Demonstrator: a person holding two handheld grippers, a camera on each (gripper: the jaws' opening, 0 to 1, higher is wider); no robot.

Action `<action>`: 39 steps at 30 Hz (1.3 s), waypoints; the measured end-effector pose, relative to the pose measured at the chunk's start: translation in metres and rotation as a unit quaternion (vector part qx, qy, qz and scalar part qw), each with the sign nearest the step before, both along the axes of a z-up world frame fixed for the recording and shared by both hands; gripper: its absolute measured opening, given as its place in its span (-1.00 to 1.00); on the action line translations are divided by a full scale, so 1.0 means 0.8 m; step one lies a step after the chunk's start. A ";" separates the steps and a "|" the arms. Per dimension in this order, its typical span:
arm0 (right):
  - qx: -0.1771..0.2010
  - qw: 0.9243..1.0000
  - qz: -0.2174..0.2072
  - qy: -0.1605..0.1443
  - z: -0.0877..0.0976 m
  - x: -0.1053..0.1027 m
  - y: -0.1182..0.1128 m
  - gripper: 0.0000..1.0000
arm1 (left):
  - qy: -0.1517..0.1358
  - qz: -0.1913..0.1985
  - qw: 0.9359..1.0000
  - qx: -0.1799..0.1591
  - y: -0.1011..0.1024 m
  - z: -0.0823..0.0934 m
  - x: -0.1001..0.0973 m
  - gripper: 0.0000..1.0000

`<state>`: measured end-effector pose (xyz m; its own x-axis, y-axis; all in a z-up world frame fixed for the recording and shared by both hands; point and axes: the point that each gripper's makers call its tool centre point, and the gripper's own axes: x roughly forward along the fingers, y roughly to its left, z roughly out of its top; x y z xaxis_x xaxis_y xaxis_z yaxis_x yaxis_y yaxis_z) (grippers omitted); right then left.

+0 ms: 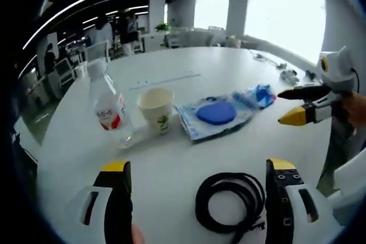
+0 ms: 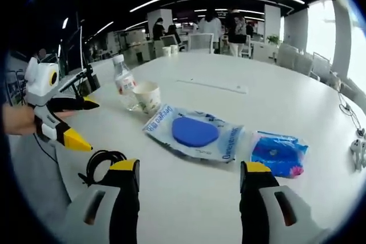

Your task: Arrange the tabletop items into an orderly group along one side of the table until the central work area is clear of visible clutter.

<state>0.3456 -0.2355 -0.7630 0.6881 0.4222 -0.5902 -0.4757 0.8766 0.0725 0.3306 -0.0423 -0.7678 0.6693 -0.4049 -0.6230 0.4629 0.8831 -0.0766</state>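
On the white round table [image 1: 171, 164] stand a clear water bottle [image 1: 111, 110] with a red label and a paper cup [image 1: 156, 107] beside it. To their right lie a clear packet holding a blue disc [image 1: 214, 115] and a small blue packet [image 1: 257, 96]. A coiled black cable [image 1: 229, 201] lies between the wide-apart jaws of my open left gripper [image 1: 198, 167], untouched. My right gripper [image 1: 281, 107] hovers open beside the blue packet. In the right gripper view, the right gripper [image 2: 191, 167] stands open before the disc packet [image 2: 194, 132] and blue packet [image 2: 279, 154], with the left gripper [image 2: 91, 127], cable [image 2: 103, 161], bottle [image 2: 123, 87] and cup [image 2: 147, 96] to the left.
A thin white strip [image 2: 211, 86] lies across the table's far middle. White plugs [image 2: 359, 147] and a cord sit near the table's edge by the windows. Chairs, desks and standing people fill the office behind.
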 end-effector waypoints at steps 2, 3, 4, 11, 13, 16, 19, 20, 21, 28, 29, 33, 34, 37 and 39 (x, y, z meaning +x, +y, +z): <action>0.002 1.000 0.001 0.002 -0.002 -0.003 0.003 0.39 | 0.005 0.001 1.000 0.001 0.003 -0.004 -0.004 0.89; 0.002 1.000 0.002 0.003 -0.002 -0.005 0.006 0.38 | 0.006 0.001 1.000 0.001 0.004 -0.005 -0.006 0.89; 0.001 1.000 0.003 0.003 -0.003 -0.006 0.007 0.38 | 0.007 0.001 1.000 0.001 0.005 -0.005 -0.008 0.89; 0.002 1.000 0.005 0.006 -0.003 -0.012 0.013 0.35 | 0.009 -0.002 1.000 0.007 0.010 -0.006 -0.012 0.87; 0.004 1.000 0.004 0.005 -0.002 -0.012 0.014 0.35 | 0.009 -0.002 1.000 0.007 0.012 -0.006 -0.012 0.86; 0.005 1.000 0.003 0.005 -0.002 -0.015 0.016 0.34 | 0.011 -0.003 1.000 0.010 0.013 -0.007 -0.014 0.86; 0.008 1.000 0.004 0.009 -0.006 -0.019 0.023 0.34 | 0.016 -0.005 1.000 0.013 0.015 -0.011 -0.019 0.86; 0.009 1.000 0.005 0.010 -0.008 -0.020 0.025 0.33 | 0.017 -0.005 1.000 0.014 0.017 -0.013 -0.020 0.86; 0.010 1.000 0.007 0.012 -0.010 -0.023 0.029 0.33 | 0.019 -0.004 1.000 0.015 0.018 -0.016 -0.022 0.85; 0.019 0.999 0.019 0.029 -0.022 -0.040 0.052 0.29 | 0.049 0.003 0.999 0.021 0.026 -0.038 -0.038 0.83; 0.019 0.999 0.023 0.032 -0.024 -0.044 0.057 0.28 | 0.055 0.005 0.998 0.023 0.028 -0.043 -0.040 0.83; 0.020 0.998 0.035 0.040 -0.031 -0.051 0.071 0.26 | 0.068 0.014 0.997 0.022 0.030 -0.051 -0.045 0.79; 0.021 0.998 0.036 0.042 -0.032 -0.052 0.074 0.26 | 0.070 0.015 0.997 0.023 0.031 -0.053 -0.046 0.78; 0.024 0.998 0.039 0.049 -0.036 -0.055 0.081 0.22 | 0.075 0.019 0.997 0.028 0.035 -0.059 -0.048 0.73; 0.024 0.998 0.043 0.050 -0.038 -0.056 0.087 0.22 | 0.080 0.023 0.996 0.024 0.037 -0.062 -0.049 0.74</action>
